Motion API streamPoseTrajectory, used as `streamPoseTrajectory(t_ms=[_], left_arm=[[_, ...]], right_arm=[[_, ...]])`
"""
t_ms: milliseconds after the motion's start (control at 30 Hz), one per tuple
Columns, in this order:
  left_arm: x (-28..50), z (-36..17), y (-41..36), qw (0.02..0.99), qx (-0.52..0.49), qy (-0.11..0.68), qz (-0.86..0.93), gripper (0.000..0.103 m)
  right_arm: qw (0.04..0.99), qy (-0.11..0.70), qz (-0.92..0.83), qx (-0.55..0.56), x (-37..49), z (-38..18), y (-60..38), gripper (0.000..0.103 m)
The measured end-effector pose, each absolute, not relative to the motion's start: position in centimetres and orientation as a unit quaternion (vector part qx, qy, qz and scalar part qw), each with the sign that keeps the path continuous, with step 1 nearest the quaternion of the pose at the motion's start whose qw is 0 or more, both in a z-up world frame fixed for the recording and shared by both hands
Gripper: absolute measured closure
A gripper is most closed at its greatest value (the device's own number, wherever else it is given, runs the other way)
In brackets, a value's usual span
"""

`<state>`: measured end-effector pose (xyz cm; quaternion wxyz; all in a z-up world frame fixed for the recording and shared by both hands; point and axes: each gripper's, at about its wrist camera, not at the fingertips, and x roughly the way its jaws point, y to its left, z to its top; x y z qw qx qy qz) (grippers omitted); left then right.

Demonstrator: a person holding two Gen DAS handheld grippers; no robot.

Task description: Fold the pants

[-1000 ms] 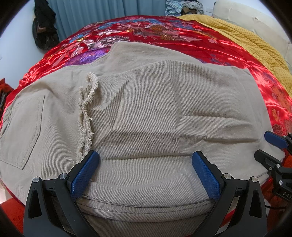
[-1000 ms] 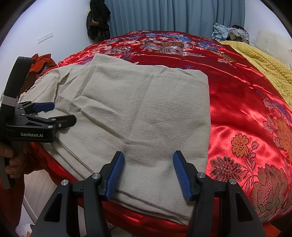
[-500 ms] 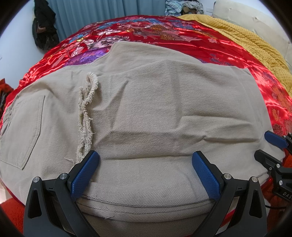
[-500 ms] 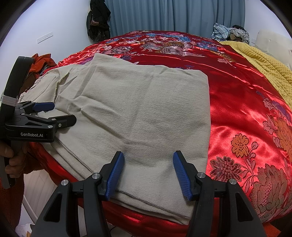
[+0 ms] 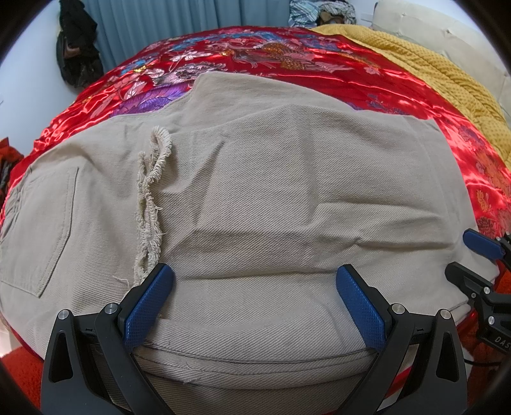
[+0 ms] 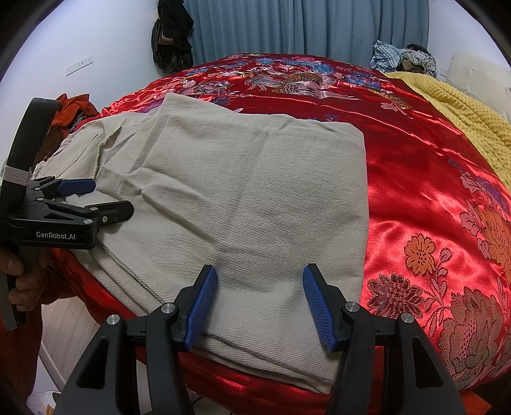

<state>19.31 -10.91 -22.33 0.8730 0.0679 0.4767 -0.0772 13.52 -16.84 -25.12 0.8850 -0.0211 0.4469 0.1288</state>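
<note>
Beige pants (image 5: 262,198) lie folded over on a red satin bedspread (image 5: 287,60). A frayed hem (image 5: 150,198) runs across the fabric, and a back pocket (image 5: 35,230) shows at the left. My left gripper (image 5: 255,287) is open, its blue pads over the near edge of the pants, holding nothing. In the right wrist view the pants (image 6: 239,198) form a rectangle near the bed's front edge. My right gripper (image 6: 260,298) is open over their near right corner. The left gripper (image 6: 95,198) shows at the left, jaws apart.
A yellow blanket (image 6: 472,115) covers the far right of the bed. Blue curtains (image 6: 303,25) hang behind. Dark clothes (image 6: 172,35) hang on the wall, and an orange garment (image 6: 73,108) lies beside the bed. The bed edge (image 6: 255,386) drops off just in front of me.
</note>
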Motion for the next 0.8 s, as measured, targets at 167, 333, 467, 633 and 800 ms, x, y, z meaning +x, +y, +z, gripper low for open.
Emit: streamPoseTrajectory(t_ms=[167, 333, 467, 633, 800], left_arm=[[19.3, -22.3, -10.9, 0.873, 0.068, 0.477, -0.077, 0.001], [19.2, -22.4, -10.8, 0.875, 0.067, 0.473, -0.081, 0.001], [18.1, -21.0, -10.5, 0.878, 0.063, 0.469, -0.074, 0.002], [14.9, -17.8, -9.2, 0.884, 0.029, 0.454, -0.106, 0.002], [12.5, -15.9, -5.1, 0.892, -0.011, 0.443, -0.085, 0.002]], right_arm=[[0.885, 0.447, 0.129, -0.021, 13.5, -25.1, -16.8, 0.046], [0.885, 0.447, 0.129, -0.022, 13.5, -25.1, -16.8, 0.046], [0.884, 0.449, 0.127, -0.021, 13.6, -25.1, -16.9, 0.046], [0.888, 0.443, 0.123, -0.019, 13.5, -25.0, -17.1, 0.044], [0.891, 0.437, 0.123, -0.015, 13.4, -24.6, -17.4, 0.043]])
